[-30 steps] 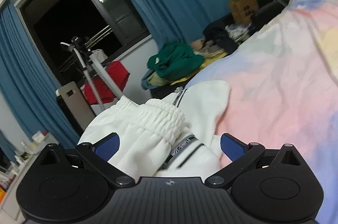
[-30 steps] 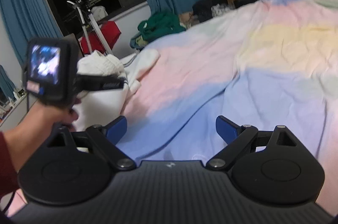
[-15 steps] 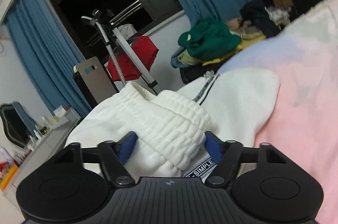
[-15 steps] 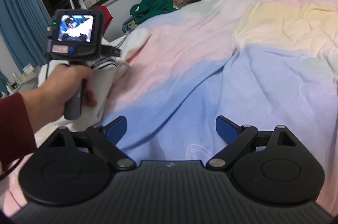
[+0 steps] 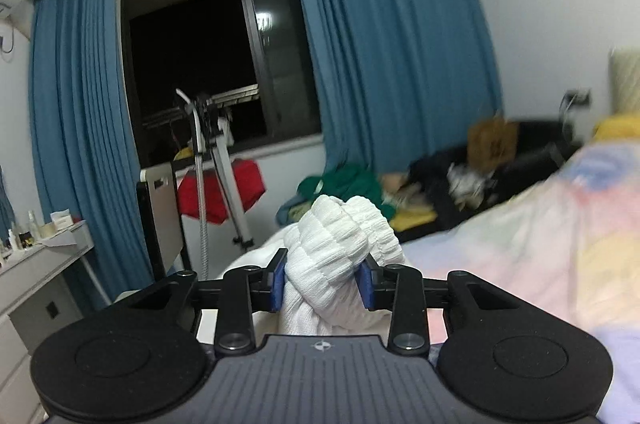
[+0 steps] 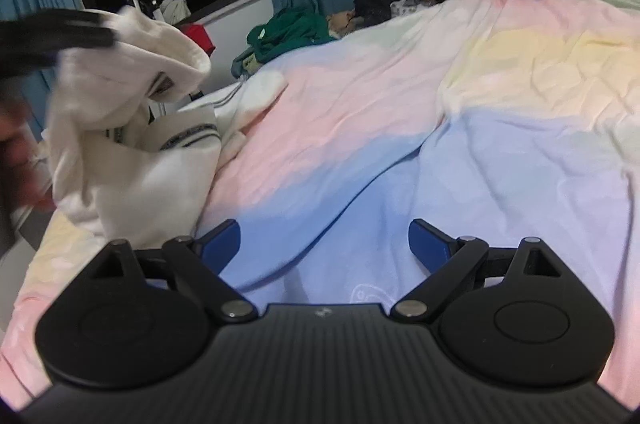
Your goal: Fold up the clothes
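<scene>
The left gripper has its jaws closed tight on the ribbed waistband of a white garment. The blue pads press the elastic from both sides, and the band is bunched thick between them. I judge this grip is chosen because the waistband is the firmest edge, so the rest of the cloth can hang from it. In the right view the garment is lifted at its top, which is blurred from motion, while its lower part with the striped trim lies in a crumpled heap on the left edge of the bed. It is not flat and shows no clean fold.

The right gripper hovers low over the blue part of the bedcover, to the right of the garment and apart from it. Its jaws stand wide open and hold nothing. Probably it waits there to take a second edge, but which one I cannot tell.
</scene>
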Action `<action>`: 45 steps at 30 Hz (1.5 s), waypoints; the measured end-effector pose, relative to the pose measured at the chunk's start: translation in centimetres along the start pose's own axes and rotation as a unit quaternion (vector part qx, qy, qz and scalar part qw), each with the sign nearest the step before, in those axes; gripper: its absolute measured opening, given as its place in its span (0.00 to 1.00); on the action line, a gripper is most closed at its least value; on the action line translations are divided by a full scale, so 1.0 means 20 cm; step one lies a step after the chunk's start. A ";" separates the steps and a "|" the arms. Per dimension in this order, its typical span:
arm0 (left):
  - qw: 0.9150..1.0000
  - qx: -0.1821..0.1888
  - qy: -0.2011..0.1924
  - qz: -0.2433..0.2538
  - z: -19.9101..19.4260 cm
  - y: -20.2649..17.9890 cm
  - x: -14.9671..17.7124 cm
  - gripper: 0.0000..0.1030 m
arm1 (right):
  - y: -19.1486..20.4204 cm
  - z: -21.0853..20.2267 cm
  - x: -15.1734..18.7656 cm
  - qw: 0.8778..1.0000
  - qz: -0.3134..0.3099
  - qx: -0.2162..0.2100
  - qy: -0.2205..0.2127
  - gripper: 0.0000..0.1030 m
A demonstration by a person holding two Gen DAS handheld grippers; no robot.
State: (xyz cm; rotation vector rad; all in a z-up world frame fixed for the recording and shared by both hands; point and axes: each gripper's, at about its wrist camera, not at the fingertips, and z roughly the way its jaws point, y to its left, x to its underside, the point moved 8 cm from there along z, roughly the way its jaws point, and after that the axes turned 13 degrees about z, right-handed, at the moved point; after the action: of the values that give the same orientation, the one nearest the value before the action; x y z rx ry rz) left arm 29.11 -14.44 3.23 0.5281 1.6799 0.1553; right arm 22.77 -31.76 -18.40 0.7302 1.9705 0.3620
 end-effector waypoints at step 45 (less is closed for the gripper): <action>0.970 0.076 0.168 -0.157 -0.69 0.34 0.91 0.59 | 0.43 0.12 0.46 0.973 0.003 -0.162 0.164 0.28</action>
State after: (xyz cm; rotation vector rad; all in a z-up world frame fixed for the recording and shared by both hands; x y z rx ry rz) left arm 15.98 2.01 -7.93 0.3527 2.0962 -0.1232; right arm 24.53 -19.39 -21.24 0.4881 2.1423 0.8298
